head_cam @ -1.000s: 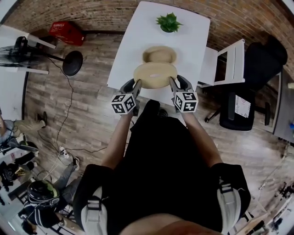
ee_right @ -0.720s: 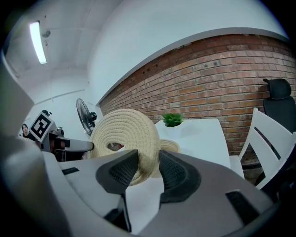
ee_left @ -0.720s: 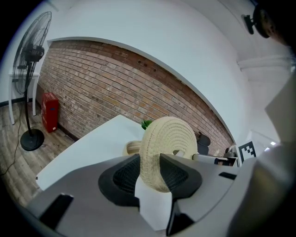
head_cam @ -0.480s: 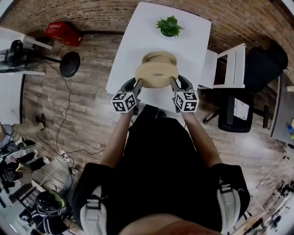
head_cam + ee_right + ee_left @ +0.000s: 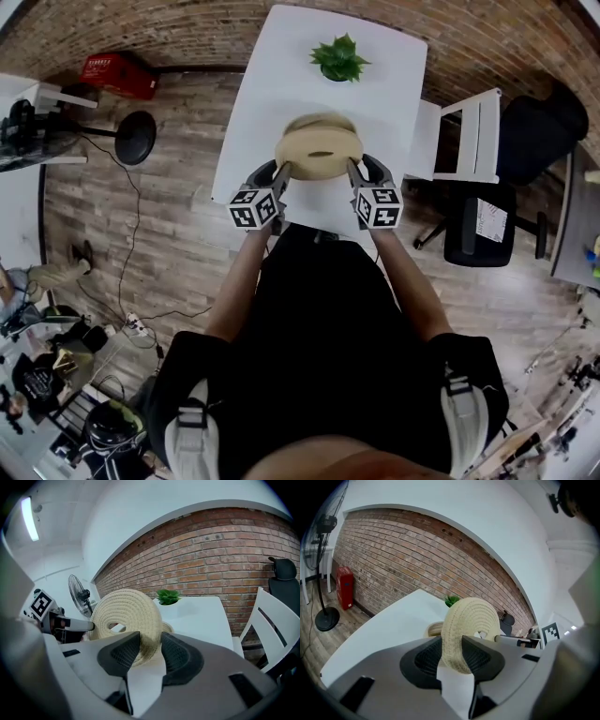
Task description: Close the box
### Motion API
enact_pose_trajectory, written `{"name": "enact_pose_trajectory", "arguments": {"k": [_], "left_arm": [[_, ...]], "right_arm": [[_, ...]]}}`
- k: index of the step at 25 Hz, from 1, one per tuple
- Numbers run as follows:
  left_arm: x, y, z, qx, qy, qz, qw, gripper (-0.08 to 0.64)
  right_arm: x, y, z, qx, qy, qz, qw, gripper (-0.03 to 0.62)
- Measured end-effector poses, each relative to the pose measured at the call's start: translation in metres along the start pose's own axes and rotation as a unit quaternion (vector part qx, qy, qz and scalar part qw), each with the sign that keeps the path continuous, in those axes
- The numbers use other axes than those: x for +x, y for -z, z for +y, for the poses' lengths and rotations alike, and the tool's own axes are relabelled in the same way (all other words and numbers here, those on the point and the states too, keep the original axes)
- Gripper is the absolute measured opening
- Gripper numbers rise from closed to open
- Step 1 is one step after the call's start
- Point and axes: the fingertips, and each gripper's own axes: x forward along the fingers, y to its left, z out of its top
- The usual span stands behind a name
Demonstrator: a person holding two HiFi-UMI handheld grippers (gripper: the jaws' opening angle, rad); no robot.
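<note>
Lid (image 5: pixel 319 153) moved farther from tabletop (image 5: pixel 272 84) near edge, now nearly over box (image 5: pixel 320 121); left gripper (image 5: pixel 282 172) and right gripper (image 5: pixel 352 171) fingers clamp its opposite rims.

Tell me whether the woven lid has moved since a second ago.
Yes. Judged against the woven box, the woven lid has moved away from the person, toward the plant: it now hides most of the box, which was largely uncovered.
</note>
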Motion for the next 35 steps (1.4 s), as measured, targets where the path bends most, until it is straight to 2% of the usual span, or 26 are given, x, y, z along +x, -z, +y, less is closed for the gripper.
{"name": "enact_pose_trajectory", "arguments": {"k": [23, 35], "left_arm": [[0.053, -0.001, 0.037, -0.006, 0.005, 0.052, 0.9986, 0.146], [0.069, 0.003, 0.039, -0.001, 0.024, 0.074, 0.9969, 0.146]], "right_arm": [[0.056, 0.006, -0.022, 0.026, 0.024, 0.034, 0.999, 0.143], [0.064, 0.013, -0.034, 0.037, 0.039, 0.048, 0.997, 0.144]]}}
